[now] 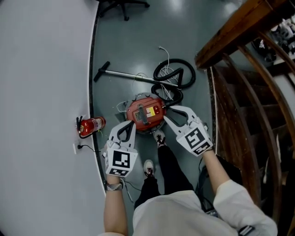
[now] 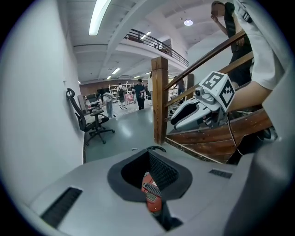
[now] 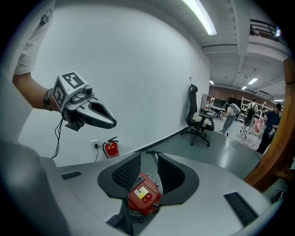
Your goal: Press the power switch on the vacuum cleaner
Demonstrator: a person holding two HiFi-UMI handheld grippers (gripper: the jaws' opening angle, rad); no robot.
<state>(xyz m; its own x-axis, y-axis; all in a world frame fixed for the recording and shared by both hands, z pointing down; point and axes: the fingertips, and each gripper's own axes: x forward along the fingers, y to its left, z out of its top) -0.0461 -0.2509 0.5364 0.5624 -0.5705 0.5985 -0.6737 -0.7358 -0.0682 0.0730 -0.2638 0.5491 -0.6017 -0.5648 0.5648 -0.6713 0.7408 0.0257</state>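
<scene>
The red round vacuum cleaner (image 1: 144,113) stands on the grey floor in front of the person's feet. Its top carries a grey handle strip and a yellow label panel with small red buttons (image 3: 145,195). My left gripper (image 1: 131,124) hangs above the vacuum's near left side, its jaws together with nothing in them. My right gripper (image 1: 168,115) hangs above the near right side, jaws apart and empty. In the right gripper view the vacuum (image 3: 143,198) shows through the gap between the jaws. In the left gripper view only a sliver of the vacuum (image 2: 152,196) shows.
The vacuum's wand (image 1: 123,74) and coiled black hose (image 1: 174,73) lie on the floor behind it. A red fire extinguisher (image 1: 92,125) stands by the curved white wall (image 1: 41,92) at left. A wooden staircase (image 1: 239,83) rises at right. An office chair (image 1: 120,5) stands far back.
</scene>
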